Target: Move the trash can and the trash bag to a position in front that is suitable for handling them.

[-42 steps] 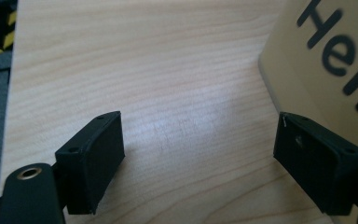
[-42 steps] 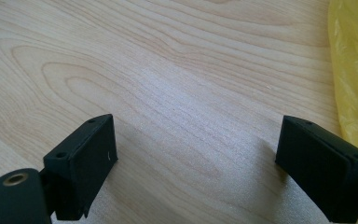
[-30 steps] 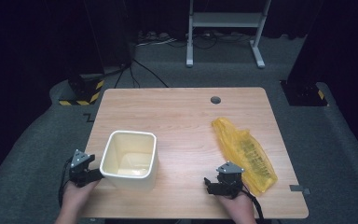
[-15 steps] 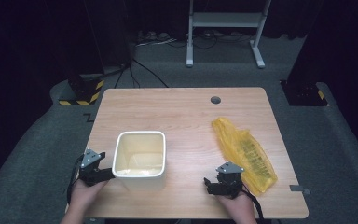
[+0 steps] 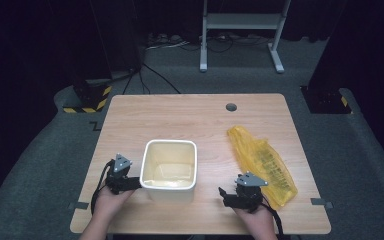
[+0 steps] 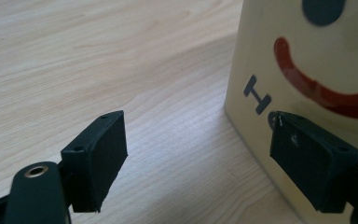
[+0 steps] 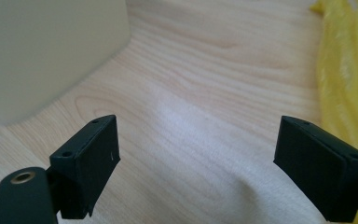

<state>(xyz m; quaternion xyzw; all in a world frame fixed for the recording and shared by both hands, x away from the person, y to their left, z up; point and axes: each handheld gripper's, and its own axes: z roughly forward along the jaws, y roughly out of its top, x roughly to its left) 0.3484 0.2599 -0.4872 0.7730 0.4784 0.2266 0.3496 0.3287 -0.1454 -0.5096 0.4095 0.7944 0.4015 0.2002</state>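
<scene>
Your left gripper (image 5: 130, 183) sat at the left wall of the cream square plastic bin (image 5: 170, 169), jaws spread wide; in the left gripper view one pad (image 6: 311, 161) lay over that printed wall and the other (image 6: 98, 156) hung above bare wood, so nothing was clamped. The bin stood upright on the light wooden table (image 5: 195, 115), toward your edge and left of centre. Your right gripper (image 5: 232, 196) rested on the table near the front edge, jaws also wide apart with bare wood between them, the crumpled yellow plastic bag (image 5: 262, 164) just beside it on the right.

The risk I judged here was the bin itself: with only one pad against its side, a sideways nudge pressed high on the wall could have tipped it, or spun it about a corner instead of sliding it square. Pushed too far, it could have run into your right gripper. And had you closed the right jaws on the bag from that spot, the thin film might have bunched or slipped free, dragging a fold under the bin
</scene>
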